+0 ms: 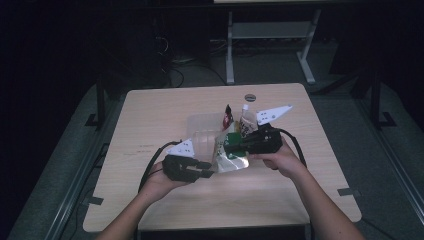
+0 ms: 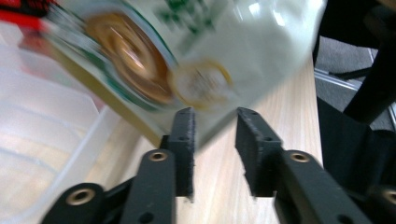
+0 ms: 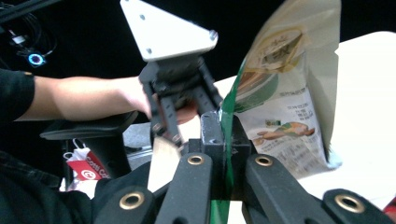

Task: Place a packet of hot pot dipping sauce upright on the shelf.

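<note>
A green and white snack bag (image 1: 234,160) hangs over the middle of the table beside a clear plastic container (image 1: 202,125). My right gripper (image 1: 227,148) is shut on the bag's green edge; in the right gripper view the jaws (image 3: 225,121) pinch that edge and the bag (image 3: 285,93) rises beyond them. My left gripper (image 1: 207,169) stands open just left of the bag's lower end. In the left gripper view its jaws (image 2: 215,116) are apart with bare table between them, and the blurred bag (image 2: 210,42) is just beyond the tips. My left gripper (image 3: 184,109) also faces the right gripper's camera.
A red and black packet (image 1: 228,116) and a white pouch (image 1: 245,122) stand at the container's far right side. The container's wall (image 2: 42,121) lies left of my left jaws. A round grommet (image 1: 250,97) sits near the table's far edge.
</note>
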